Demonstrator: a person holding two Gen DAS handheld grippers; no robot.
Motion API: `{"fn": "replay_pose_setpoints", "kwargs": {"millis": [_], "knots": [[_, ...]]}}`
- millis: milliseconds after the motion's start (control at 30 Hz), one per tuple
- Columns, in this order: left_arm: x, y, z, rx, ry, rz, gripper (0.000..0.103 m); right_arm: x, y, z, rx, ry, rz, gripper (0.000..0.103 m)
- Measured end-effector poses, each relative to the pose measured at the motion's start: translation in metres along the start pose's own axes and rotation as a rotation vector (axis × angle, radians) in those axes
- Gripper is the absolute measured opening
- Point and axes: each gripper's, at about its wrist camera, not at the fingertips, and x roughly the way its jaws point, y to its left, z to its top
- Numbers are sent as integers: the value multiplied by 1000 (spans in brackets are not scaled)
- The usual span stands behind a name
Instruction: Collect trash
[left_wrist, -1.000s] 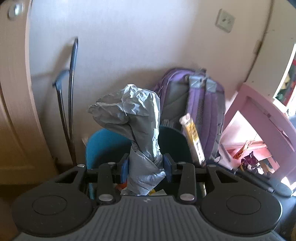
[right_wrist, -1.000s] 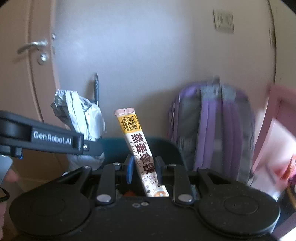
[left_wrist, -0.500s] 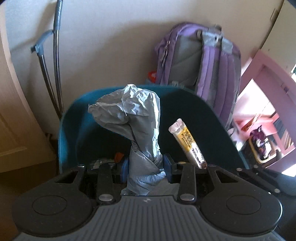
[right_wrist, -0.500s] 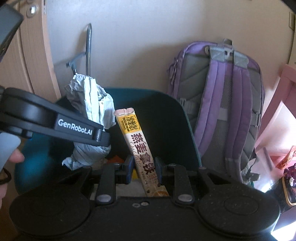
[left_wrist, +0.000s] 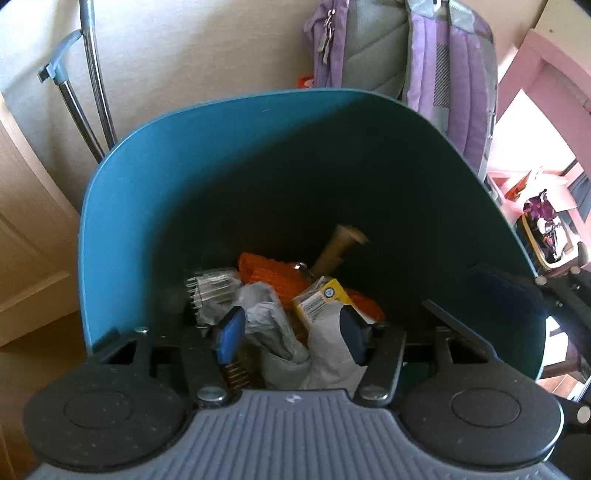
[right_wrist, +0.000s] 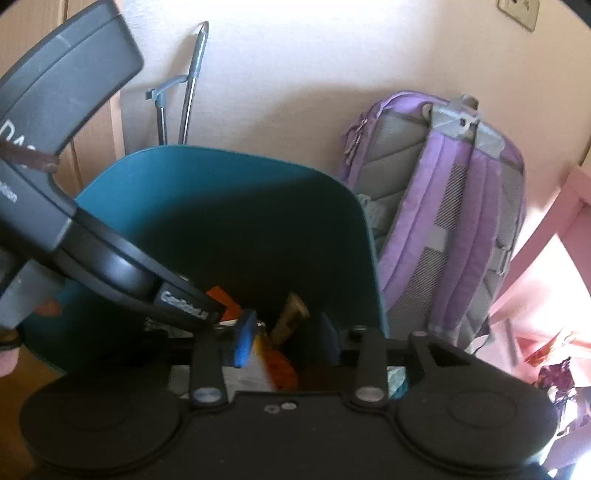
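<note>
Left hand-held gripper (left_wrist: 288, 334): jaws opening over the teal plastic bin (left_wrist: 155, 206). The crumpled grey paper wad (left_wrist: 280, 347) it clamped upright a second ago now lies slack between the blue pads, low inside the bin; no firm press is evident. Released, in my judgement.

Right hand-held gripper (right_wrist: 286, 338): jaws likewise opening above the bin. The yellow printed snack wrapper (left_wrist: 323, 301) it held a second ago has left the pads and lies on the heap in the bin, beside the grey wad.

Further into the bin: orange netting (left_wrist: 266, 273), a clear plastic piece (left_wrist: 212, 286), a cardboard tube (left_wrist: 338, 247).

Behind the bin: a purple backpack (right_wrist: 454, 229) against the wall.

Both items appear deposited; this collection step looks complete.
</note>
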Motion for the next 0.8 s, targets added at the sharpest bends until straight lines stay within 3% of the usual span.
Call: {"fn": "replay_pose_setpoints", "kwargs": {"millis": [233,333,633,800], "knots": [[-32,-6,-14,38,-76,12,60,-23,-9,-4,11,-45,18,55],[-53,-7,-21,33,-130,38,73,-38,-12,-5,26,-73,23,58],[-133,-9,-51,24,-307,56,79,-96,-17,-6,51,-151,40,61],[-171,-12,-73,10,-346,49,82,-131,-20,-9,65,-189,53,63]]}}
